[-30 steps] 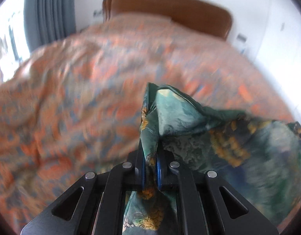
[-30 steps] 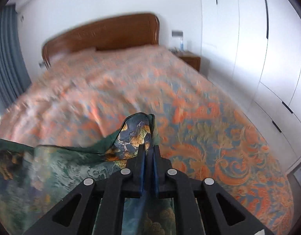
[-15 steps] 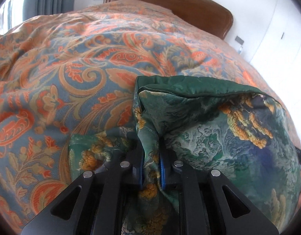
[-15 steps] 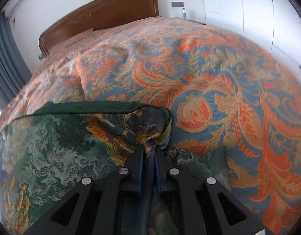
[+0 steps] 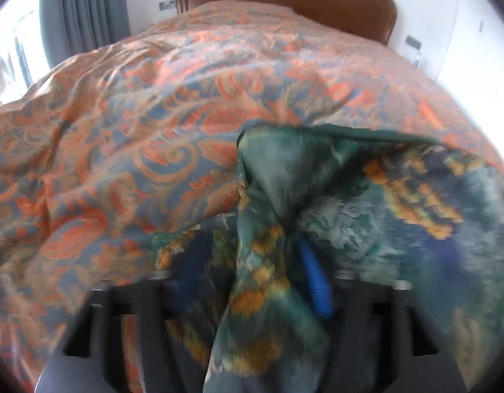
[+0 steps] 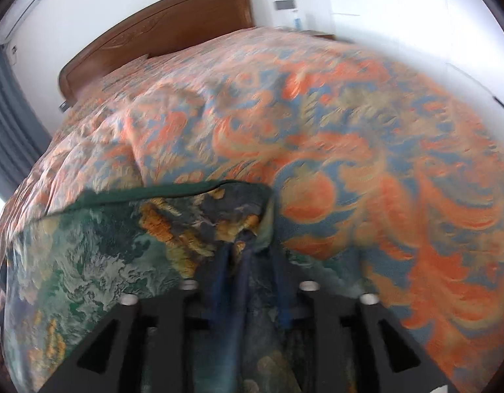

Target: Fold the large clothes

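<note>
A large green garment (image 5: 382,203) with orange and blue print lies on the bed, folded over with a dark green hem at its far edge; it also shows in the right wrist view (image 6: 104,245). My left gripper (image 5: 255,271) has opened; a bunch of the cloth still stands between its blue pads. My right gripper (image 6: 248,262) has its fingers parted too, with the garment's right corner loose between them. Both views are blurred by motion.
The bed is covered by an orange and blue patterned bedspread (image 5: 137,131) (image 6: 366,163). A brown wooden headboard (image 6: 160,32) stands at the far end. Grey curtains (image 5: 84,16) hang at the left. White wardrobe doors (image 6: 464,32) are at the right.
Both grippers carried the garment's edge down onto the bed, folding it over. Since half a second ago both jaws have opened and the grippers have pulled back a little.
</note>
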The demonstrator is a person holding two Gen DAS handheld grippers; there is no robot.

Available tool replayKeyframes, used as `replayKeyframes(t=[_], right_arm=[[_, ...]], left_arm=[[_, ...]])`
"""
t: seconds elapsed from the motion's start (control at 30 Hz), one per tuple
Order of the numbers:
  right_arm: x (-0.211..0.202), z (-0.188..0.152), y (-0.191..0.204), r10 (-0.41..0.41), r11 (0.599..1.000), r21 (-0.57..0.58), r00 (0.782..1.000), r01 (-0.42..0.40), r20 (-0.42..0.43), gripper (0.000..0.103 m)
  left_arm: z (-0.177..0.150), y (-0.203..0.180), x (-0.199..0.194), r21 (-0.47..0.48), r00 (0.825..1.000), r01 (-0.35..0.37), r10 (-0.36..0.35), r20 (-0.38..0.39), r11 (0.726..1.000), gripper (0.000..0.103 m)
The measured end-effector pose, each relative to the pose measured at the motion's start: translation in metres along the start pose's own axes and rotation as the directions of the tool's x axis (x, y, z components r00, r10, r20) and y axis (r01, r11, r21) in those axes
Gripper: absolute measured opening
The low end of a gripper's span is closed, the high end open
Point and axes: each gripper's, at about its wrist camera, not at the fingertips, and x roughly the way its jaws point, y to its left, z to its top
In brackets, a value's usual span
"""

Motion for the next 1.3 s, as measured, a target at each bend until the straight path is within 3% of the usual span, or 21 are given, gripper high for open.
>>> replayKeyframes(t=[0.03,0.07,0.2,0.4,0.57,0.73,0.8,0.9,1.0,1.13,1.23,1.3], right_arm=[[-0.011,0.003,-0.002,-0.007,1.000,0.009,1.000,0.006,0.009,0.065],[-0.026,0.005,-0.003,-0.001,1.000,0.012,1.000,0.001,0.028,0.068],[-0.094,-0.005,-0.005,-0.001,0.999,-0.033,0.991,0.005,0.132,0.075],[-0.160,-0.054,0.010,-0.002,0.981,-0.192,0.982,0.039,0.187,0.075],[-0.178,-0.105,0.028,0.092,0.976,-0.210,0.986,-0.062,0.136,0.075],[-0.178,-0.139,0.043,0.104,0.969,-0.235,0.989,-0.077,0.106,0.075],[-0.180,-0.152,0.045,0.112,0.967,-0.241,0.988,-0.084,0.103,0.075],[-0.182,-0.166,0.045,0.121,0.964,-0.247,0.988,-0.095,0.094,0.075],[-0.181,-0.179,0.041,0.135,0.968,-0.223,0.988,-0.115,0.073,0.075],[-0.177,-0.191,0.028,0.151,0.975,-0.169,0.988,-0.142,0.040,0.075],[-0.180,-0.192,0.016,0.148,0.981,-0.134,0.987,-0.139,0.062,0.075],[-0.185,-0.192,0.007,0.147,0.984,-0.112,0.984,-0.136,0.097,0.075]], left_arm=[[-0.001,0.005,-0.012,-0.013,0.999,0.033,-0.033,0.013,0.999,0.084],[-0.003,0.011,-0.025,-0.021,0.998,0.061,-0.061,0.023,0.998,0.086],[-0.021,0.024,-0.066,-0.008,0.994,0.094,-0.093,0.052,0.996,0.086],[-0.049,0.002,-0.110,0.077,0.982,0.140,-0.148,0.114,0.987,0.092],[-0.054,-0.031,-0.104,0.153,0.983,0.156,-0.169,0.076,0.976,0.093],[-0.050,-0.057,-0.081,0.187,0.976,0.218,-0.216,-0.029,0.958,0.093],[-0.041,-0.066,-0.065,0.207,0.981,0.191,-0.185,-0.050,0.959,0.093],[-0.020,-0.064,-0.041,0.154,0.989,0.143,-0.136,-0.054,0.978,0.093],[0.014,-0.044,-0.010,0.043,0.997,0.059,-0.057,-0.051,0.997,0.093],[0.034,-0.015,0.014,-0.086,0.997,-0.066,0.062,-0.056,0.994,0.091],[0.031,-0.003,-0.001,-0.177,1.000,-0.008,0.003,-0.027,0.984,0.087],[0.026,-0.017,-0.025,-0.128,0.999,0.042,-0.039,0.023,0.991,0.087]])
